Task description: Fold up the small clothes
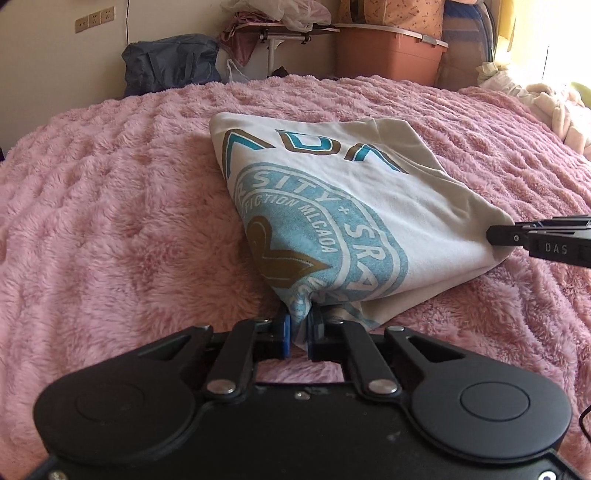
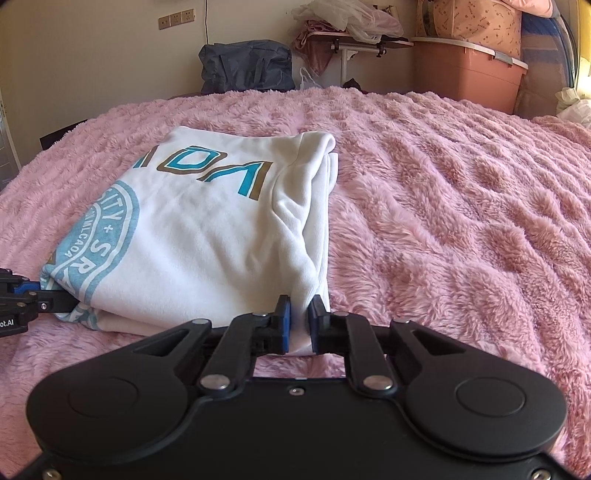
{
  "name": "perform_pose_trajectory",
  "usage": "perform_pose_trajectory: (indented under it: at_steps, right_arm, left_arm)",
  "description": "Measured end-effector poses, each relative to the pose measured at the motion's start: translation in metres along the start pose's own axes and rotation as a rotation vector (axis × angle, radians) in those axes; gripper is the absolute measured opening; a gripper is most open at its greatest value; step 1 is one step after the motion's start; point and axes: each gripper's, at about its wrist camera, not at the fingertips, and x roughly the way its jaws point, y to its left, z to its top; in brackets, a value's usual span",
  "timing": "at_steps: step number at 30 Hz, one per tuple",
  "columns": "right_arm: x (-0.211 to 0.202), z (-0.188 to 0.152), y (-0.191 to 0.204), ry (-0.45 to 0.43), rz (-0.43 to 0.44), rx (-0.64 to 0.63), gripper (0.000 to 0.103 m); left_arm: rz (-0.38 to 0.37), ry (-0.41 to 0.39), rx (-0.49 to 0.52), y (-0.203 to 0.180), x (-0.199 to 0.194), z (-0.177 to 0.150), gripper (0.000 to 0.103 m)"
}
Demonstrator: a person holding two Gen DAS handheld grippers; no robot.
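A white T-shirt (image 1: 332, 192) with a blue round print and teal-brown letters lies partly folded on the pink fluffy blanket (image 1: 110, 221). My left gripper (image 1: 299, 325) is shut on its near left corner, cloth pinched between the blue pads. My right gripper (image 2: 300, 321) is shut on the near right corner of the shirt (image 2: 207, 229), where the folded layers bunch. Each gripper shows in the other's view: the right gripper (image 1: 495, 236) at the shirt's right corner, the left gripper (image 2: 55, 295) at its left corner. The near edge is raised a little off the blanket.
The pink blanket (image 2: 461, 221) covers the whole bed. Behind it stand a dark blue bag (image 1: 170, 62), a small table with piled cloth (image 1: 280, 29) and a brown storage box (image 1: 388, 51). Plush white items (image 1: 554, 107) lie at the bed's far right.
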Motion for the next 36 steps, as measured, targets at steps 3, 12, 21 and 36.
perform_pose_trajectory:
  at_steps: [3,12,21,36]
  right_arm:
    - [-0.010,0.005,-0.003,-0.026,0.003,0.006,0.007]
    - [0.005,-0.010,-0.014,0.029,-0.008,0.041,0.004]
    - [0.001,-0.009,-0.017,0.038,0.010,0.034,0.016]
    - [-0.018,0.043,-0.035,-0.082,0.035,0.083,0.030]
  left_arm:
    - [0.059,-0.034,0.101,-0.009,-0.015,0.001,0.004]
    - [0.079,0.008,0.159,-0.005,0.017,-0.031,0.007]
    - [0.038,0.015,0.105,0.003,-0.007,-0.016,0.014]
    - [0.027,-0.126,0.101,0.010,-0.060,0.023,0.028]
